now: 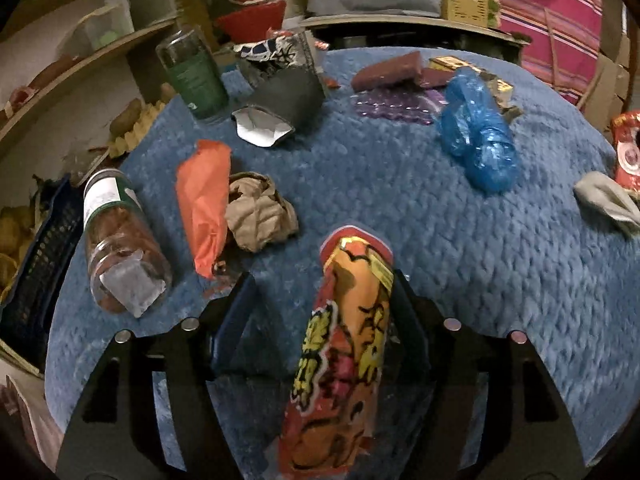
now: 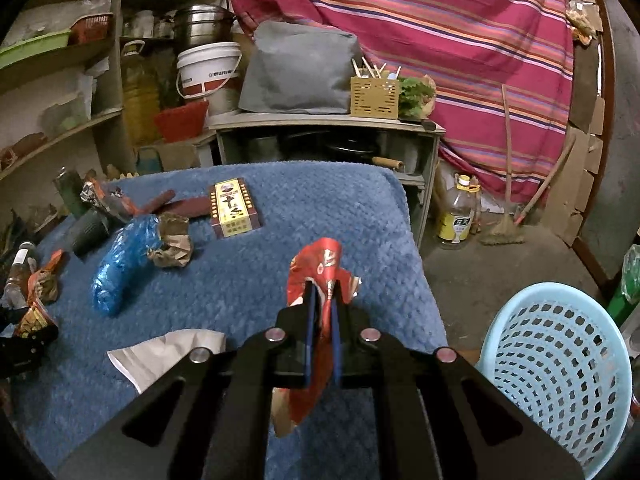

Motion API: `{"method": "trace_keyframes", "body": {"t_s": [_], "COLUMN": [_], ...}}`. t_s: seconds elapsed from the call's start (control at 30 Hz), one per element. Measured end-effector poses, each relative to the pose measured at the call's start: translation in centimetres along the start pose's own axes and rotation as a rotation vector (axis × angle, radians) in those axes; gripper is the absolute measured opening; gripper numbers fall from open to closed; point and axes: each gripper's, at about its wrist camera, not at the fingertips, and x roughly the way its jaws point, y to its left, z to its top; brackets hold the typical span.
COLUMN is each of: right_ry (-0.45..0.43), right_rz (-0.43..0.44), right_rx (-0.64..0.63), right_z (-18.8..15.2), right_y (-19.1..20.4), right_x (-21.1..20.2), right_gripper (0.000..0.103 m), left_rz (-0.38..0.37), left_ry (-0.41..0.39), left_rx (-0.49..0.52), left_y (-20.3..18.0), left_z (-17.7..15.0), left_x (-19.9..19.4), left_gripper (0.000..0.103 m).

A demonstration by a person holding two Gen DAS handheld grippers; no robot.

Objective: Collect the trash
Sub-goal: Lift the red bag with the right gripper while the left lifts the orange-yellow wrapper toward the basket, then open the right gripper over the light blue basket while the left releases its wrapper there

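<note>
Trash lies scattered on a blue blanket point(image 1: 360, 184). My left gripper point(image 1: 320, 280) is open; an orange and yellow snack wrapper point(image 1: 340, 340) lies between its fingers against the right one. My right gripper point(image 2: 322, 292) is shut on a red wrapper point(image 2: 316, 268) held above the blanket point(image 2: 280, 208). A light blue mesh basket point(image 2: 560, 368) stands on the floor at the right. Other trash includes a blue plastic bag point(image 1: 476, 136), an orange wrapper point(image 1: 204, 200), crumpled brown paper point(image 1: 260, 212), a lying jar point(image 1: 120, 244) and a yellow box point(image 2: 234, 208).
A green bottle point(image 1: 192, 76) and a grey torn carton point(image 1: 280, 96) sit at the far edge. White paper point(image 2: 160, 356) lies near my right gripper. Shelves point(image 2: 60, 80), a white bucket point(image 2: 208, 72) and a low cabinet point(image 2: 328, 140) stand behind. A dark crate point(image 1: 36, 264) is left.
</note>
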Motion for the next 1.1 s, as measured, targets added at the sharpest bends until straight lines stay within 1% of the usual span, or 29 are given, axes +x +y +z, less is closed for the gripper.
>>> {"method": "trace_keyframes", "body": {"t_s": [0.03,0.07,0.1,0.17,0.27,0.3,0.37,0.5,0.57,0.73,0.83,0.93,1.1], "right_ry": [0.0,0.0,0.0,-0.002,-0.012,-0.017,-0.029,-0.071,-0.085,-0.106,-0.113,-0.107,-0.087], "right_rz": [0.0,0.002,0.004,0.007,0.005,0.002,-0.009,-0.041,-0.064,-0.143,-0.192,-0.229,-0.283], "right_rx": [0.002,0.006,0.01,0.02,0.029,0.035,0.05,0.108,0.129,0.159,0.201,0.242,0.261], "right_z": [0.0,0.0,0.0,0.0,0.1,0.2,0.3,0.6,0.6,-0.2,-0.8,-1.8,-3.4], "right_y": [-0.1,-0.3,-0.4,-0.8,-1.6,-1.9,-2.8,-6.0,-7.8,-12.5,-15.6,-18.7,-22.0], "right_x": [-0.1,-0.2,-0.3,-0.5,-1.3,-1.5,-2.2,-4.3,-5.3,-7.5,-8.7,-9.4,-9.8], "right_gripper": [0.007,0.007,0.007,0.007,0.007,0.007,0.007,0.007,0.007,0.007,0.007,0.007,0.007], "left_rz": [-0.022,-0.053,-0.078,-0.067,-0.074,-0.071,-0.056,-0.106,-0.13,-0.237,-0.3,-0.376,-0.479], "left_ry": [-0.002,0.001,0.008,0.002,-0.03,-0.042,-0.077,-0.146,-0.189,-0.26,-0.296,-0.31,-0.321], "left_rx": [0.004,0.004,-0.002,-0.001,-0.011,-0.009,0.005,0.03,0.046,0.065,0.08,0.102,0.153], "left_y": [-0.1,-0.1,-0.1,-0.4,-1.0,-1.3,-2.7,-6.5,-9.1,-15.5,-19.4,-23.7,-30.8], "left_z": [-0.1,-0.1,-0.1,0.3,1.0,1.3,2.3,4.3,5.3,8.0,9.1,9.8,9.8], "left_x": [-0.2,-0.2,-0.3,-0.5,-1.4,-1.8,-2.8,-5.1,-6.2,-8.8,-10.2,-11.0,-12.0], "left_gripper": [0.049,0.039,0.034,0.033,0.033,0.029,0.028,0.028,0.028,0.028,0.028,0.028,0.028]}}
